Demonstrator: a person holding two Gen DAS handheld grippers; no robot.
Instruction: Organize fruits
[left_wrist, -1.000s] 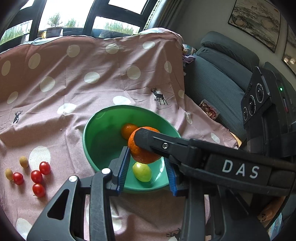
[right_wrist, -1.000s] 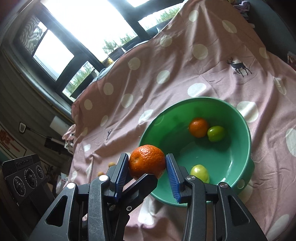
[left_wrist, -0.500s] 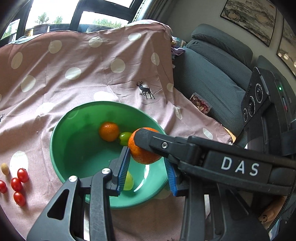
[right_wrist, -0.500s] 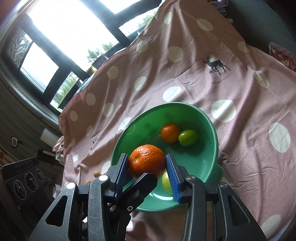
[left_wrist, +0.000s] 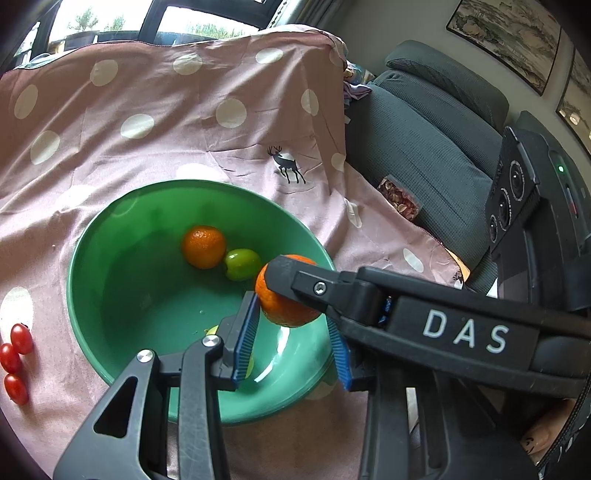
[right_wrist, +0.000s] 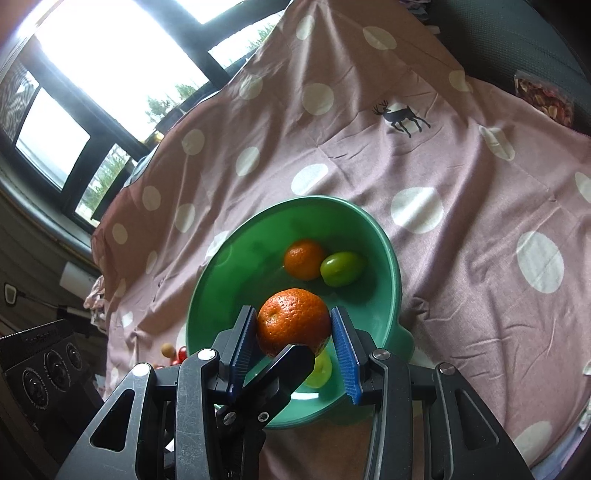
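The right gripper has its blue-padded jaws pinching a large, dimpled orange mandarin. A second ago this fruit hung over the cloth beside the rim. It has since travelled inward and is now held in the air above the hollow of the round green plastic bowl. That puts the carry close to its end, and letting go here would probably drop the fruit inside.

The bowl already holds a smaller orange citrus, which touches a smooth green round fruit. A yellow-green fruit lies under the held mandarin.

The left gripper has its jaws spread. The right gripper crosses in front of them, so it is hard to tell whether either pad brushes the mandarin, but they appear to grip nothing.

Small red cherry tomatoes lie on the pink polka-dot cloth covering the surface, well apart from the bowl, so sorting looks unfinished. The mandarin could strike the fruit beneath it on release.
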